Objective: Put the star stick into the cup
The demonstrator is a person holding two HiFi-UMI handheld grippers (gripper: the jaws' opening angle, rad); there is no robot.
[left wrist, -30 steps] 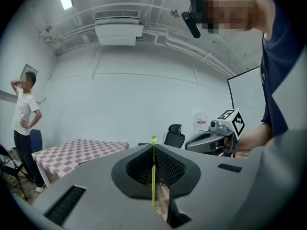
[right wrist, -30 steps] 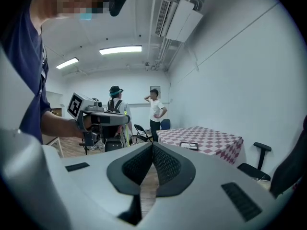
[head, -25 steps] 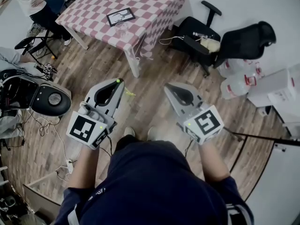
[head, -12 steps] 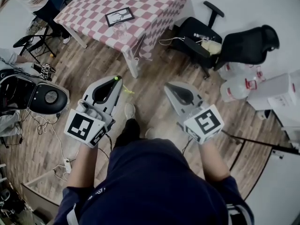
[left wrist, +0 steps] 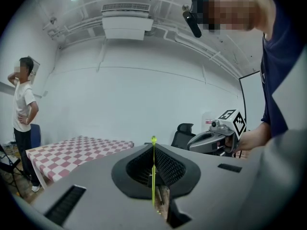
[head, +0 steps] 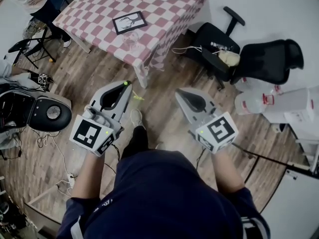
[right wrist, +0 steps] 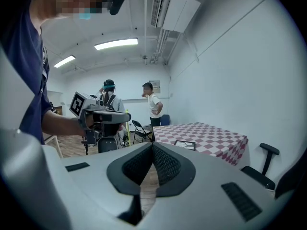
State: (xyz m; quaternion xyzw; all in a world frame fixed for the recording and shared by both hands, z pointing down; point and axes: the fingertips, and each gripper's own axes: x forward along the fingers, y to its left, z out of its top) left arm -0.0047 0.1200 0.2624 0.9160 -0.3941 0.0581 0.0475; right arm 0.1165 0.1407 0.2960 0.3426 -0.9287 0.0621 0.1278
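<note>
The left gripper (head: 123, 87) pinches the star stick (left wrist: 153, 176) between its closed jaws, the stick running up along their seam with its green tip just past them. The right gripper (head: 181, 94) has its jaws pressed together on nothing. Both hang over the floor (head: 159, 111), well apart from the table (head: 164, 9), where the cup (head: 130, 37) (clear glass) stands beside a framed picture (head: 129, 22)
</note>
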